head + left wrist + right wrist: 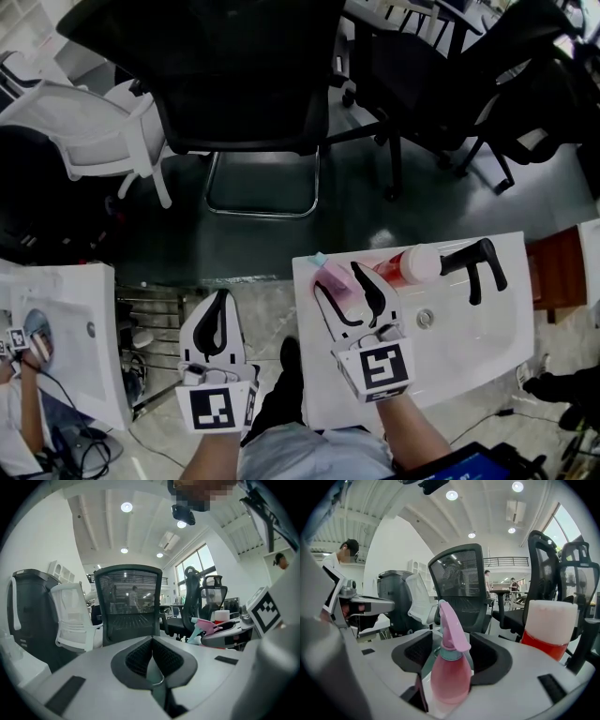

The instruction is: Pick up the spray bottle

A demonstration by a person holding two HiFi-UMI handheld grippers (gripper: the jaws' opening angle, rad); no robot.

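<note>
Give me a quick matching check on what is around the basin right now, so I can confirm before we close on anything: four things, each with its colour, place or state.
Things:
1. spray bottle
2. left gripper
3. faucet
4. red bottle

Descriptions:
A. jaws together, nothing between them, off to the side of the basin
B. black, on the white basin
C. white top, standing beside the faucet
D. pink, upright between the open jaws of the right gripper

Pairs: 1-D, 2-A, 3-B, 4-C
</note>
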